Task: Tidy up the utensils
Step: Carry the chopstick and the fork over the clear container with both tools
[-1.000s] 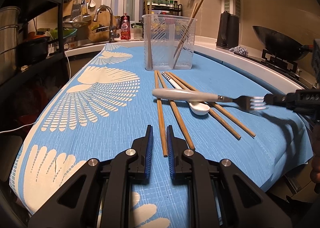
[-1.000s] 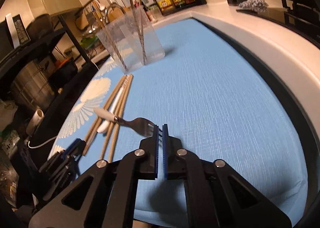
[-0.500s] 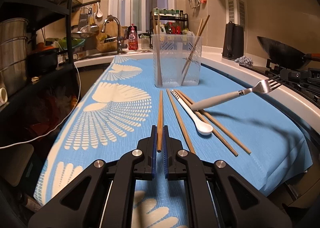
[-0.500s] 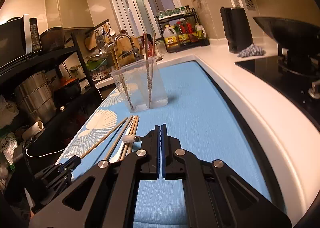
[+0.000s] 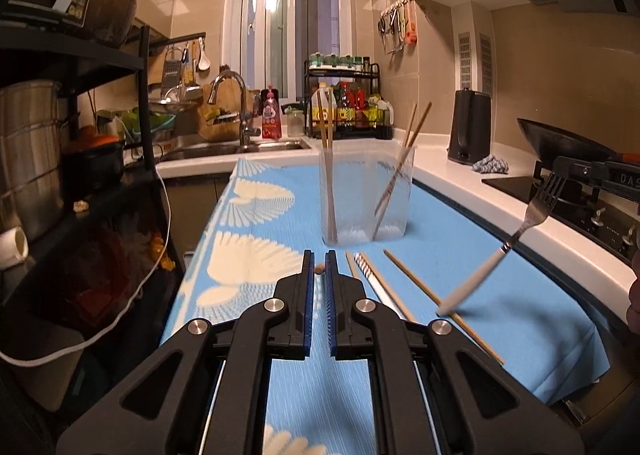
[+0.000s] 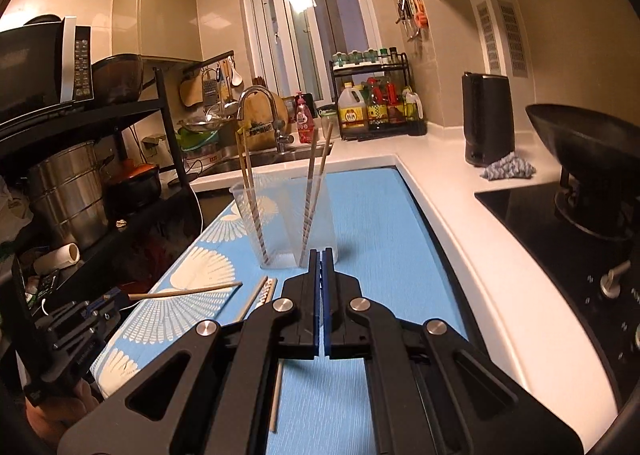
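Steel fork (image 5: 538, 211) — left view only, dangling

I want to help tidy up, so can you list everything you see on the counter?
container: one, clear, far end of cloth
chopsticks in container: four, wooden, standing inside
chopsticks on cloth: three showing, wooden, lying before container
spoon: one, white, among those chopsticks, partly hidden
held chopstick: one, wooden, in left gripper
fork: one, silver with white handle, in the air
cloth: one, blue with white pattern, covering counter
kettle: one, black, right counter
wok: one, black, on stove
left gripper: shut on held chopstick
right gripper: shut on fork tines
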### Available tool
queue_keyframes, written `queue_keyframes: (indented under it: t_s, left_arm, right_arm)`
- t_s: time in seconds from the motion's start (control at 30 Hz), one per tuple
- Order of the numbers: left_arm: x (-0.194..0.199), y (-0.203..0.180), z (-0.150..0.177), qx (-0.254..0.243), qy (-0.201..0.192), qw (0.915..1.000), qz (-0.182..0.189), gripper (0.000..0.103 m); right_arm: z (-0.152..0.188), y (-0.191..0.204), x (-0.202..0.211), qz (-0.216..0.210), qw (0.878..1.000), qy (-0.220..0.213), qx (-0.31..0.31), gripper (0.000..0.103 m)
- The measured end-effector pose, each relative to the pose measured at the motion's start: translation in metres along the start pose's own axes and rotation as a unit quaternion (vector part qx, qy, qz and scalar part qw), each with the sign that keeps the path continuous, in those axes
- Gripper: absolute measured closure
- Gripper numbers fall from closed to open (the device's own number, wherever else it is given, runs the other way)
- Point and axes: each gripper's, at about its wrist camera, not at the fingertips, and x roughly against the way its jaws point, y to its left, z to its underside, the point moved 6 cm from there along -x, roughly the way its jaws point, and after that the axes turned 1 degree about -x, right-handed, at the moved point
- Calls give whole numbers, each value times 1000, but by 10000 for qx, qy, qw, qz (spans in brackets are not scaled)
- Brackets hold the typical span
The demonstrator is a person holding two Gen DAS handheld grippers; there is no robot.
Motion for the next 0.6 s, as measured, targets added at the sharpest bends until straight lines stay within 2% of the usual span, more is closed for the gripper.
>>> queue_keyframes:
  t_s: [0.27,0.4,0.6]
  left_arm:
    - [-14,12,-57,-53,-188,9996,227,98]
    - [-24,18,-76,115,-54,9992,390,98]
    - [-39,25,-92,458,349,9964,619,98]
  right_arm:
    - [-43,5,-14,134,9995,-113,272,102]
    - [-58,9,-21,139,9988,-132,456,102]
    - [-69,15,-34,92,9985,-23,546,102]
